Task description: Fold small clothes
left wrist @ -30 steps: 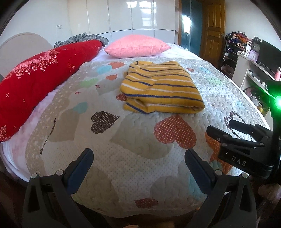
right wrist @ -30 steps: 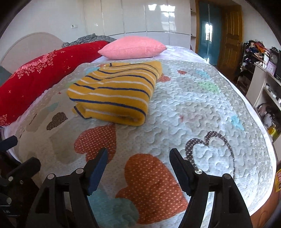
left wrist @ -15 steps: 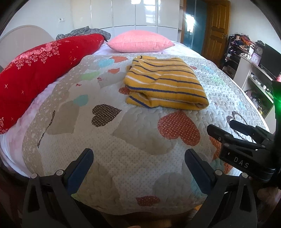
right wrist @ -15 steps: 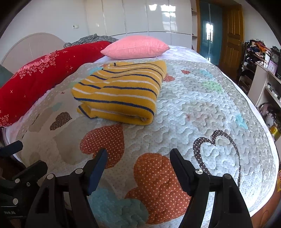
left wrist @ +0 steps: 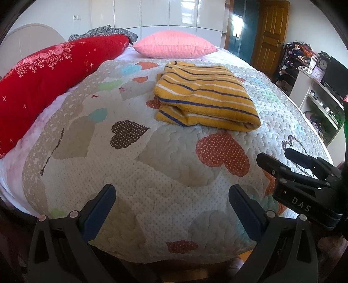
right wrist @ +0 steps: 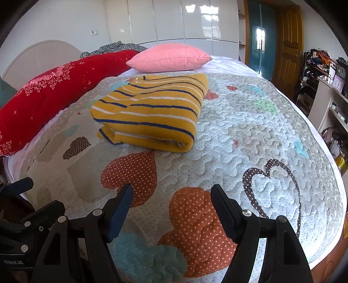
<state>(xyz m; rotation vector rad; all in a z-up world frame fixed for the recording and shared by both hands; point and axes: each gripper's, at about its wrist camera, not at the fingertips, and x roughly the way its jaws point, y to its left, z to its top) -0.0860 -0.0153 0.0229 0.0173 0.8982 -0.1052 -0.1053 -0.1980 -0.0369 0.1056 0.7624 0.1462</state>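
Nearest to us, our left gripper (left wrist: pixel 171 197) hangs over the foot of the bed with its jaws spread wide and nothing between them, only the quilt (left wrist: pixel 152 174) below. Our right gripper (right wrist: pixel 171 197) is likewise well open and empty, poised above an orange dotted heart patch (right wrist: pixel 195 219) on the same quilt; in the left wrist view its black body shows at the right edge, and in the right wrist view the left one shows at the lower left. Neither tool touches any cloth. Farther up the bed, well apart from both grippers, lies the yellow striped garment (left wrist: pixel 204 98), folded into a thick rectangle with blue and white stripes, its folded edge turned toward us and a red dotted heart patch (left wrist: pixel 221 152) just in front of it. Beyond it rests a pink pillow (left wrist: pixel 174 46), and along the left side runs a long red bolster (left wrist: pixel 50 74). At the back stand glossy white wardrobe doors (right wrist: pixel 195 19) and a wooden door (right wrist: pixel 289 39).
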